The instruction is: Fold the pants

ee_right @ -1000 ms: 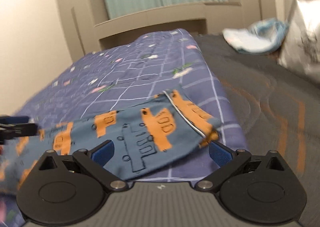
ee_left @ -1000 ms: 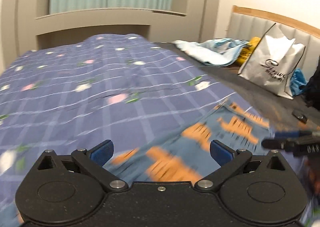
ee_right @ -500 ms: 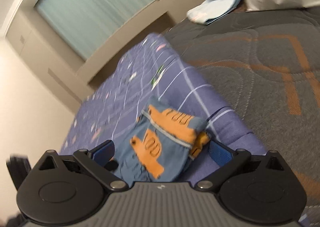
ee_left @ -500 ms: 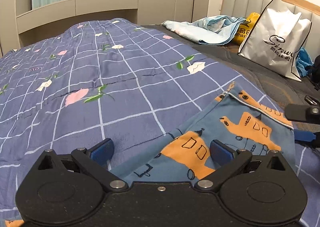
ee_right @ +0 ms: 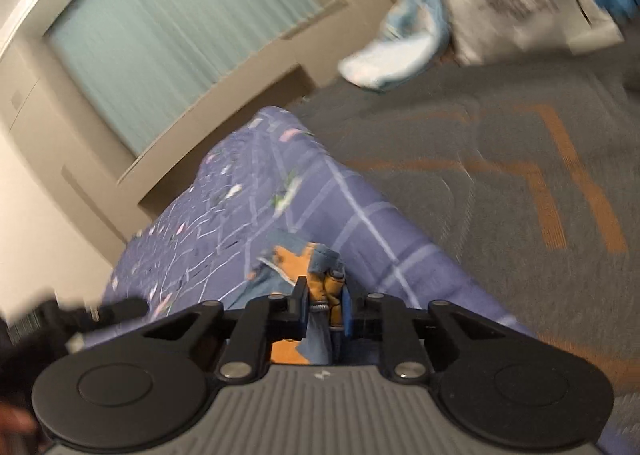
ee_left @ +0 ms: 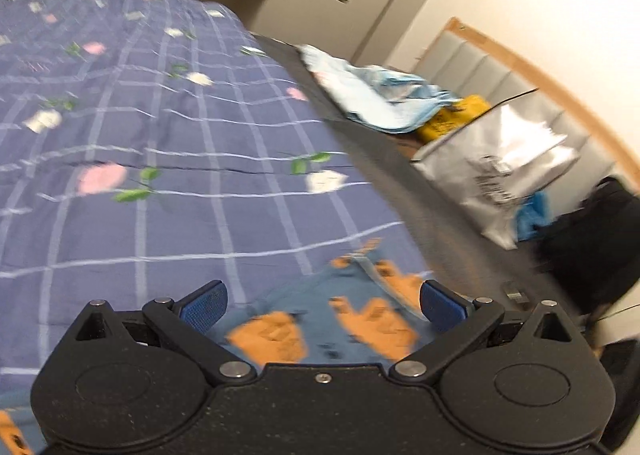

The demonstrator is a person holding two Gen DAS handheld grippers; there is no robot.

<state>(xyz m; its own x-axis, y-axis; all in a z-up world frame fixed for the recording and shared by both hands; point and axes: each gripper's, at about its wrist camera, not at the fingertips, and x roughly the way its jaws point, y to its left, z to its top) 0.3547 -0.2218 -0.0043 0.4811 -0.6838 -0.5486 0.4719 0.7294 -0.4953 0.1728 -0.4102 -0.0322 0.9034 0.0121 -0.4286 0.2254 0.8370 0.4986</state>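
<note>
Blue cotton-looking pants [ee_right: 308, 267] with chunky orange truck prints are lying on the bed, right at the edge of a purple quilt [ee_left: 160, 175] that has a white grid and little pink and white flowers on it. Right gripper [ee_right: 324, 309] has its fingers closing on a bunched-up corner of the pants, you can see the soft fabric crumpled and squeezed between the blue pads with the hem poking up above them. Left gripper [ee_left: 322, 305] is a different story: its fingers are wide apart, blue ribbed pads on each side, and the pants [ee_left: 352, 319] just lie flat underneath and between them, not pinched as far as I can tell. In the right wrist view the left gripper [ee_right: 120, 309] shows up as a dark blur low on the left. Past the quilt edge on the right side there's a grey mattress cover [ee_right: 520, 183], stitched, with orange line patterns, and that stretch is pretty open. Further back sits a rumpled light blue cloth [ee_left: 380, 99], something yellow [ee_left: 452, 123] behind it, and a crinkly white shopping bag [ee_left: 504, 171] leaning on a padded headboard [ee_left: 500, 71] with a wood rim. A black bag [ee_left: 592, 239] sits near the right edge. The quilt itself is smooth and flat to the left. Both views are motion-blurred.
</note>
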